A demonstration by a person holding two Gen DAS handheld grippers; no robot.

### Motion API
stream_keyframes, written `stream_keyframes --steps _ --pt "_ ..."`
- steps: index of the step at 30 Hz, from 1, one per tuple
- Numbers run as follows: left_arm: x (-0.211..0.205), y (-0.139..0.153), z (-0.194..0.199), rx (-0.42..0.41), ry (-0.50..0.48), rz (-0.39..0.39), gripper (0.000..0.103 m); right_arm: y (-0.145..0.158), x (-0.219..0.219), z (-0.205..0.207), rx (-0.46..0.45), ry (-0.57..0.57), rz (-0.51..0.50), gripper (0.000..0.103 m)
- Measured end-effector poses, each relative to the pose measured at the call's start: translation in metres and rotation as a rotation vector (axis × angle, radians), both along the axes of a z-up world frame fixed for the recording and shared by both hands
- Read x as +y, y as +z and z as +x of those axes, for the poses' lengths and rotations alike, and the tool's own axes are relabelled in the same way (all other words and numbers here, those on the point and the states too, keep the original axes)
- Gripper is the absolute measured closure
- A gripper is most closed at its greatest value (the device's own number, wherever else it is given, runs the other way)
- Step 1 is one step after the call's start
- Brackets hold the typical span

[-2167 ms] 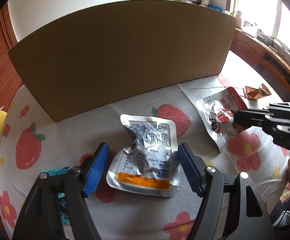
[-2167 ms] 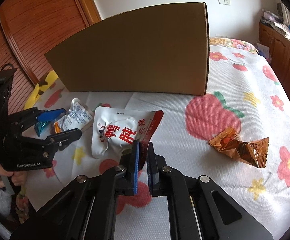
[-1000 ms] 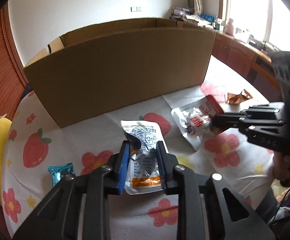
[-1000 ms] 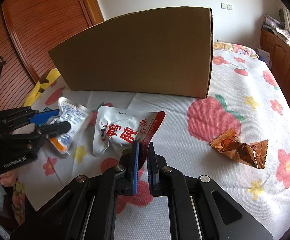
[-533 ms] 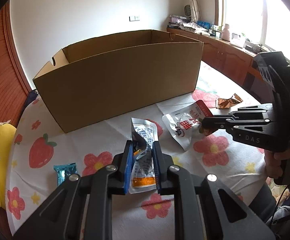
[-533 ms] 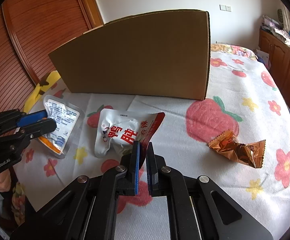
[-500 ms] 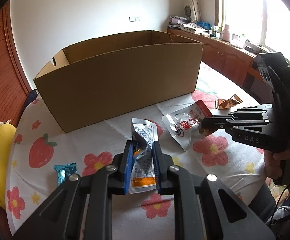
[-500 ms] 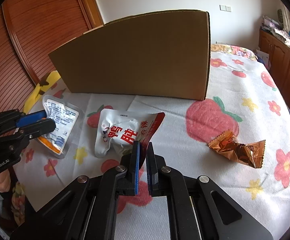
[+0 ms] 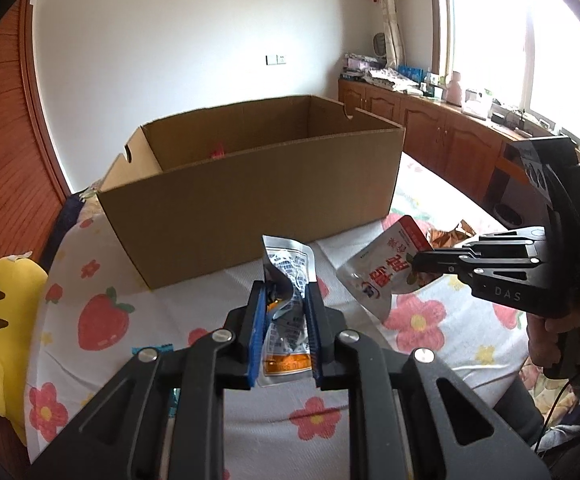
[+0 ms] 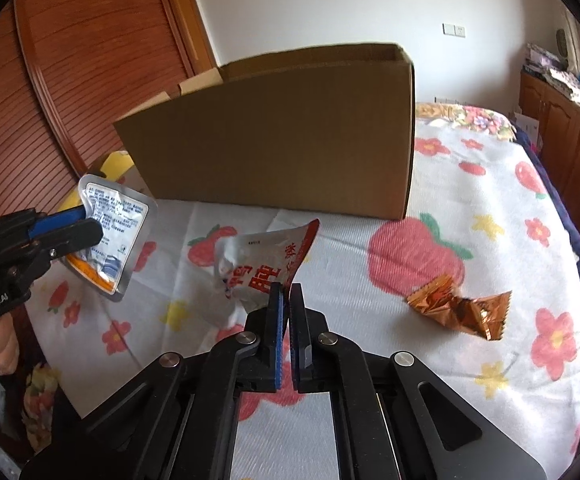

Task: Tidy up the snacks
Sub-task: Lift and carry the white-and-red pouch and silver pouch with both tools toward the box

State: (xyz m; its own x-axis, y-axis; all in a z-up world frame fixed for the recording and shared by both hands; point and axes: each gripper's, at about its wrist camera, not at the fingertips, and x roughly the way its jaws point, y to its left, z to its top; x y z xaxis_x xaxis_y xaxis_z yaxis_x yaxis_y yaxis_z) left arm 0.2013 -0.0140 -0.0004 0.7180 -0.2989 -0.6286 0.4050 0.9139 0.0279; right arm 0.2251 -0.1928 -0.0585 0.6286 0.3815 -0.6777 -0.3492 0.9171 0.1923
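Above the cloth [image 9: 370, 420], both pouches [image 9: 287, 276] [image 10: 257, 264] now hang lifted.

Each tool [image 9: 285, 302] is matte black with 2 blue-ribbed pads [image 9: 257, 332] and silver screws [image 9: 217, 336]; the right tool [image 10: 285, 300], at 3 o'clock, reads "DAS".

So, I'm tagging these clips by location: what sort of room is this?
Most likely a bedroom at home: the work surface looks like a bed under a strawberry-print sheet, with a yellow plush toy beside it and wooden cabinets under the window.
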Motion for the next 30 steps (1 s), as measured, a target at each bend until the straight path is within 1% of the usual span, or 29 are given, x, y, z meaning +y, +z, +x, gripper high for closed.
stream_keyframes --steps 7,13,22,26,30 --pt "0.002 0.015 -0.002 -0.038 0.006 -0.023 0.087 0.016 0.002 -0.008 -0.046 0.02 -0.038 0.103" --pt "0.003 0.031 -0.003 -0.075 0.01 -0.039 0.087 0.04 0.002 -0.015 -0.095 0.041 -0.035 0.103" --pt "0.009 0.074 0.009 -0.17 0.026 -0.081 0.087 0.097 0.004 -0.013 -0.209 0.053 -0.062 0.103" --pt "0.01 0.092 0.025 -0.203 0.032 -0.08 0.087 0.123 0.008 -0.004 -0.266 0.06 -0.079 0.103" --pt "0.013 0.106 0.045 -0.222 0.042 -0.078 0.087 0.142 0.014 0.007 -0.311 0.067 -0.088 0.103"
